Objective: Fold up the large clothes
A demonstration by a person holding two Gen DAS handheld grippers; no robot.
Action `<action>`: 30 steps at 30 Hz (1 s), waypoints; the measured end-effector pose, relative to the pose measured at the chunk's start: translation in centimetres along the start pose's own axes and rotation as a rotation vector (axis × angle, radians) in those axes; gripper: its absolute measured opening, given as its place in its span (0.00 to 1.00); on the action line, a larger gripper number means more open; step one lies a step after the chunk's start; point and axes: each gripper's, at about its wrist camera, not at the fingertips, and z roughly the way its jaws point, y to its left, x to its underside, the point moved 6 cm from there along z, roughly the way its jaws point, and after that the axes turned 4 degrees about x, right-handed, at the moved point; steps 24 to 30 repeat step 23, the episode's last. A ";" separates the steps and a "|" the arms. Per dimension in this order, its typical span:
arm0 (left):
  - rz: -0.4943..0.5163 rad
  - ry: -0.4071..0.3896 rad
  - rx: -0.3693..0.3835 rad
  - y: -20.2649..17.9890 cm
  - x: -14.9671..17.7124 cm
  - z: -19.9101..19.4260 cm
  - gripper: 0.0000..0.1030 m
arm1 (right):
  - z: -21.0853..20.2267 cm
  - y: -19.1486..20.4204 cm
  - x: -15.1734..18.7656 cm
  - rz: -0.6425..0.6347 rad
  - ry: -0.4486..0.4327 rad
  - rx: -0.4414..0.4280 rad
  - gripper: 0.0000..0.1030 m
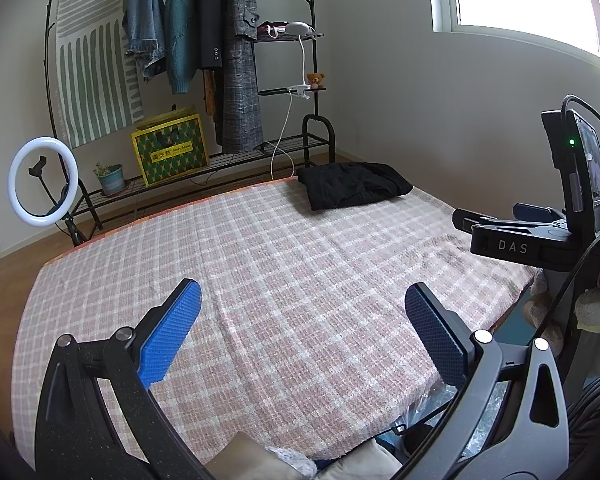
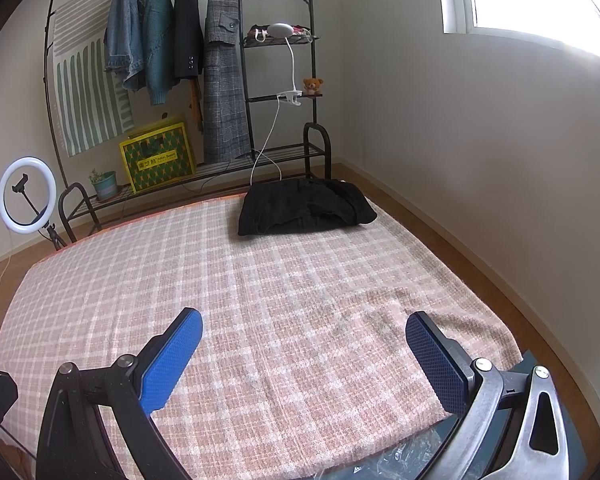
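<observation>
— What does the room look like?

— A bed covered by a pink-and-white checked blanket (image 2: 284,320) fills most of both views. It stands on a wooden floor (image 2: 548,300) beside a plain pale wall, with a bright window (image 2: 540,0) high on the right.

— And the garment to fold?

— A black garment (image 2: 306,207) lies bunched at the far edge of the blanket, well apart from both grippers.

— What stands behind the bed?

— A black metal clothes rack (image 1: 308,80) hung with a denim jacket (image 1: 144,36), a teal knit, a dark jacket and a grey checked coat (image 1: 240,60). Its low shelf holds a yellow-and-green box (image 1: 170,152), lid ajar, contents hidden, and a small teal pot with a plant (image 1: 111,178). A teddy bear (image 1: 315,80) sits on an upper shelf. A lit ring light (image 1: 43,182) stands left.

— The grippers?

— The left gripper (image 1: 302,308) and right gripper (image 2: 303,332) hover over the blanket's near end, jaws spread wide, holding nothing.
</observation>
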 end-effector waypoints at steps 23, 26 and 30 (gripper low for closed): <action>-0.011 -0.007 -0.022 0.2 0.1 -0.2 1.00 | -0.1 0.1 0.0 0.000 0.002 -0.001 1.00; -0.011 -0.007 -0.022 0.2 0.1 -0.2 1.00 | -0.1 0.1 0.0 0.000 0.002 -0.001 1.00; -0.011 -0.007 -0.022 0.2 0.1 -0.2 1.00 | -0.1 0.1 0.0 0.000 0.002 -0.001 1.00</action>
